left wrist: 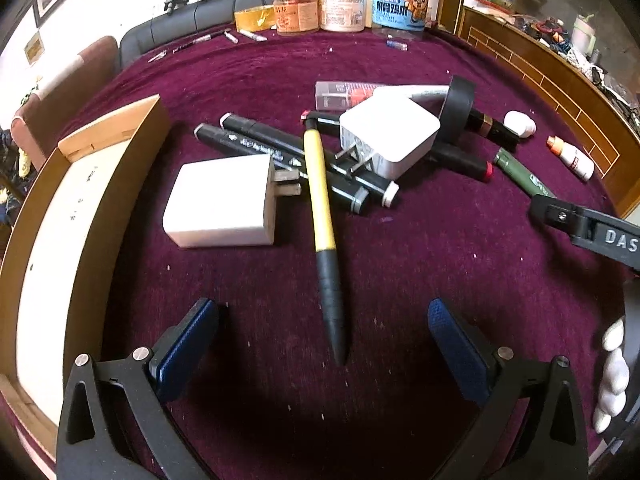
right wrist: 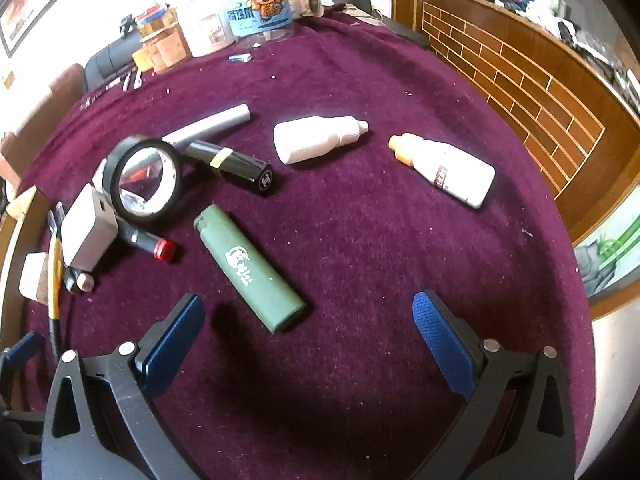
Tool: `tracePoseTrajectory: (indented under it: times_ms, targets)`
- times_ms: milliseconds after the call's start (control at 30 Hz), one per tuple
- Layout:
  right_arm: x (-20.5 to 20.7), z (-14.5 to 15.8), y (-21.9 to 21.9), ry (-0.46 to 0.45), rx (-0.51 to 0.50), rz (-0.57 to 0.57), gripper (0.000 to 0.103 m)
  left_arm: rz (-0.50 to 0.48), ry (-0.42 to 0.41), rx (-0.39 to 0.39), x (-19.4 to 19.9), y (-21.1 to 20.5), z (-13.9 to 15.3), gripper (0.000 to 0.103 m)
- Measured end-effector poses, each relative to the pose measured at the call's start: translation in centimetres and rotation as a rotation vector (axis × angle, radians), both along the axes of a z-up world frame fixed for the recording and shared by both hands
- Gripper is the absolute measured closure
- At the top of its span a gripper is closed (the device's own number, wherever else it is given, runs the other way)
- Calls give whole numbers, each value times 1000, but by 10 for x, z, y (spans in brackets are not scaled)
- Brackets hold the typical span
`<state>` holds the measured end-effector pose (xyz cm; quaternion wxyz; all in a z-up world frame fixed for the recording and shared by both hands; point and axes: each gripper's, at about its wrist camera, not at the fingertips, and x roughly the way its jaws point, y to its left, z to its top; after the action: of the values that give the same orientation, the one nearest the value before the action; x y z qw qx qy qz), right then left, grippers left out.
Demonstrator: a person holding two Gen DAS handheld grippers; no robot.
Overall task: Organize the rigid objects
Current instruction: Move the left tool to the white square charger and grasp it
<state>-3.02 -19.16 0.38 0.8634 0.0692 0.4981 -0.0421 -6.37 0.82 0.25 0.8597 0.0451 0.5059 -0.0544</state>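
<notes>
My left gripper (left wrist: 322, 312) is open over the purple cloth, with the tip of a yellow and black pen (left wrist: 326, 240) lying between its fingers. Beyond the pen lie a white charger (left wrist: 224, 206), black markers (left wrist: 280, 160) and a second white charger (left wrist: 390, 138) piled on them. A wooden box (left wrist: 72, 216) stands open at the left. My right gripper (right wrist: 306, 306) is open too, just short of a green lighter (right wrist: 248, 268). Further off lie a magnifying glass (right wrist: 146, 178), a black lipstick (right wrist: 230, 166), a white bottle (right wrist: 316, 138) and an orange-capped bottle (right wrist: 446, 168).
Jars and tubs (left wrist: 344, 4) line the far edge of the table, with small pens (left wrist: 224, 38) beside them. A wooden counter (right wrist: 532, 92) curves along the right. A silver tube (right wrist: 212, 124) lies behind the magnifier. A gloved hand (left wrist: 612, 376) shows at the right.
</notes>
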Motion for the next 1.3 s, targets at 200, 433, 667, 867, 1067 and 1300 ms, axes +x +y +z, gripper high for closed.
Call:
tracePoseTrajectory:
  times_ms: [200,433,667,867,1067,1300]
  targets:
    - [-3,4,3,31,-65,-37,3,-164,62,-25,-7,10,3,1]
    - [-62,102,13,-339,-141,-57,5,-139,-20,-1,-24,10,1,1]
    - [-42,74,-1,-206,259,74,5,-149,13,-71,-21,22,6,4]
    - [-25,75,-13,-328,32,-39,6,-143,-179,-117,-23,59,55,5]
    - [-5,36,-29,-279,132,-96,6,-96,-105,-107,13,73,46,6]
    - [-17,21,-34,-294,197,-118,7,-66,-36,-73,45,69,26,12]
